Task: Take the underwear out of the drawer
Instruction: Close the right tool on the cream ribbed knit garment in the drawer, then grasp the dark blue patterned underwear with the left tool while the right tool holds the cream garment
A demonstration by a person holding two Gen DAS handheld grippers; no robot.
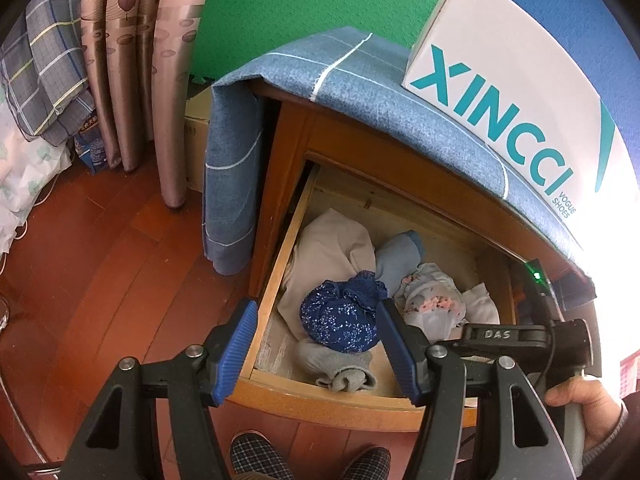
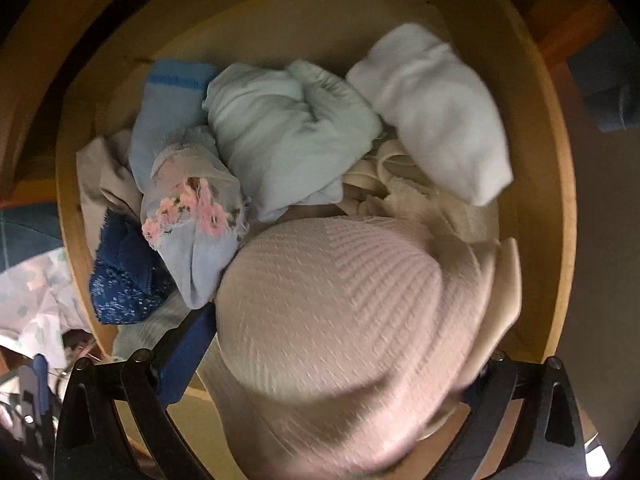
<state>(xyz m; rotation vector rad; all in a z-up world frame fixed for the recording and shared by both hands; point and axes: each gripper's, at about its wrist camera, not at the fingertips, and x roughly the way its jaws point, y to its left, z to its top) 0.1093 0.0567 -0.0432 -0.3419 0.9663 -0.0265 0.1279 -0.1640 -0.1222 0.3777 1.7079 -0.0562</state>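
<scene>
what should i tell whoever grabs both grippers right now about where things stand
Left gripper: open, empty, hovering above the front of the open drawer.
Right gripper: down inside the drawer, its fingers either side of the pale pink ribbed garment; view blurred, grip cannot be confirmed.
Still in the drawer: dark blue floral piece, light blue piece with pink flowers, white folded cloths.
Done: drawer open.
Left: close on a garment, lift it clear of the drawer.

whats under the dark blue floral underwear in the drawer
The dark blue floral underwear lies on a grey knit garment and the edge of a beige cloth. Whatever lies deeper beneath is covered.
</scene>
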